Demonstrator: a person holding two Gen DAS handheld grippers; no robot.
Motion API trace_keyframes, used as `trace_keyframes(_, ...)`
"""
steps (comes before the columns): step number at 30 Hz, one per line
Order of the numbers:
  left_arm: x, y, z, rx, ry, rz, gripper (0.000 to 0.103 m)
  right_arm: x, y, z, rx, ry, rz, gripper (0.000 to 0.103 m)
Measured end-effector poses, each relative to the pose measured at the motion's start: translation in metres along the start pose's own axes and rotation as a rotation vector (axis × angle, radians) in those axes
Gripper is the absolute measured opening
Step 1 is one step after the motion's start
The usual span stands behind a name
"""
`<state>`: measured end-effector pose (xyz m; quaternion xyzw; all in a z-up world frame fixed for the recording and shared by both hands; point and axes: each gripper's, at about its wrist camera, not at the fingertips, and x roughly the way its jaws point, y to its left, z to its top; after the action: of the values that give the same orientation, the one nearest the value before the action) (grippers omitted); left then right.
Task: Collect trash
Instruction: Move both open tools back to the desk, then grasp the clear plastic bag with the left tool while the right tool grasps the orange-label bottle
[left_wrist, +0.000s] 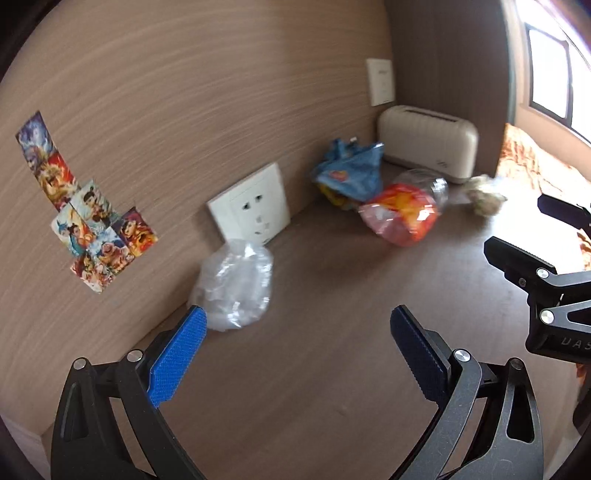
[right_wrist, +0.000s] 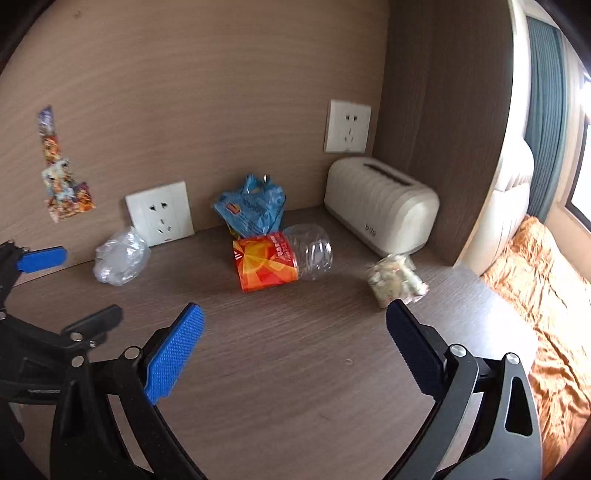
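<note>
Trash lies on a brown wooden desk (right_wrist: 295, 369). A crumpled clear plastic wad (left_wrist: 234, 284) (right_wrist: 120, 260) lies by a wall socket. A clear bottle with an orange-red label (left_wrist: 404, 208) (right_wrist: 282, 256) lies on its side. A crumpled blue snack bag (left_wrist: 349, 171) (right_wrist: 251, 208) sits behind it. A crumpled pale paper ball (left_wrist: 484, 194) (right_wrist: 395, 280) lies to the right. My left gripper (left_wrist: 299, 317) is open and empty, its left pad next to the plastic wad. My right gripper (right_wrist: 295, 317) is open and empty, its right fingertip near the paper ball.
A cream toaster (right_wrist: 380, 205) stands in the back right corner. Wall sockets (right_wrist: 160, 214) (right_wrist: 347, 125) and stickers (left_wrist: 85, 214) are on the wooden back panel. A bed with an orange cover (right_wrist: 546, 295) lies past the desk's right edge.
</note>
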<state>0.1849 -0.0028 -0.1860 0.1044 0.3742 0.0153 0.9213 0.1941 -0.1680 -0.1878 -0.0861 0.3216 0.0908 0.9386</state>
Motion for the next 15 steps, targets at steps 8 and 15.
trace_keyframes(8,0.046,0.018,0.013,0.01,0.039,0.007,0.098,0.064,0.03,0.018,-0.022,0.07,-0.079,0.098)
trace_keyframes(15,0.077,0.022,0.02,0.001,0.084,-0.027,0.098,0.106,0.039,0.03,-0.082,0.118,-0.214,0.098)
